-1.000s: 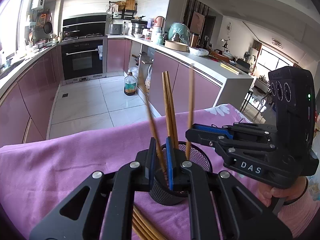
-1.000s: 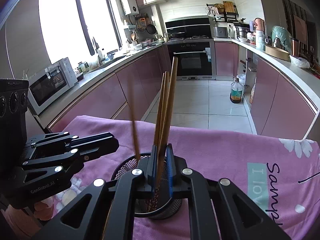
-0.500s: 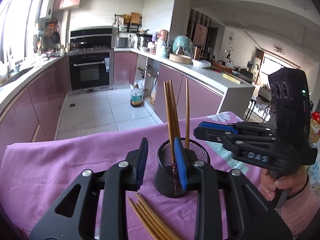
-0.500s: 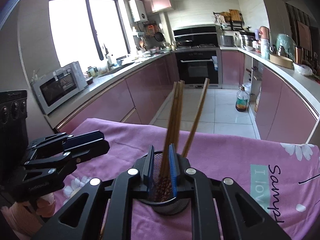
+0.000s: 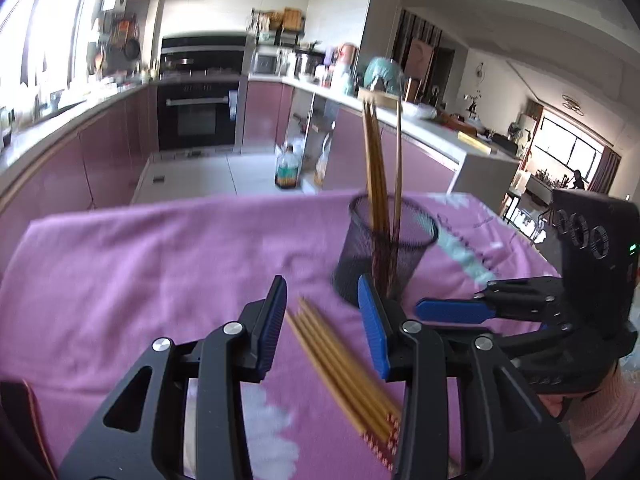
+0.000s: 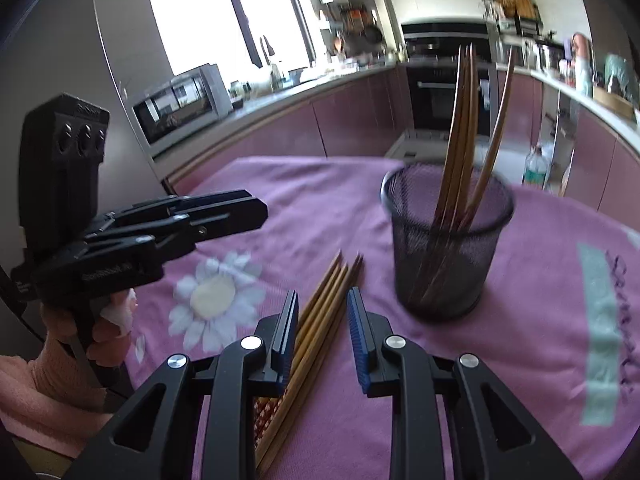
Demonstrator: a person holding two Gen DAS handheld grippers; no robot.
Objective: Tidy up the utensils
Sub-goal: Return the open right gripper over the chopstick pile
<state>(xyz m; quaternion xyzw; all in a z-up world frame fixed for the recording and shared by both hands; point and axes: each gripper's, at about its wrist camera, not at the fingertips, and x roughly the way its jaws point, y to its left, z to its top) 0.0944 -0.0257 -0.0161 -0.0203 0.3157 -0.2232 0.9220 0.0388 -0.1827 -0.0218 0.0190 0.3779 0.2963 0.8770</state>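
A black mesh cup (image 5: 386, 258) (image 6: 446, 240) stands on the pink cloth with several wooden chopsticks (image 5: 380, 168) (image 6: 460, 136) upright in it. More chopsticks (image 5: 340, 364) (image 6: 316, 336) lie flat in a bundle on the cloth in front of the cup. My left gripper (image 5: 322, 324) hovers over that bundle, its jaws opening, nothing pressed between the pads. My right gripper (image 6: 322, 332) hangs above the same bundle from the other side, jaws opening too and not pressing on anything. Each gripper shows in the other's view: the right gripper (image 5: 452, 310) and the left gripper (image 6: 240, 210).
The table is covered by a pink flowered cloth (image 6: 560, 320) (image 5: 140, 264). Beyond its far edge lie the kitchen floor, pink cabinets and a black oven (image 5: 198, 114). A person's hand (image 6: 108, 320) in a pink sleeve holds the left gripper.
Both grippers let go of the chopsticks they held in the cup, opened, and drew back and down toward the bundle lying on the cloth. The cup now stands farther off.
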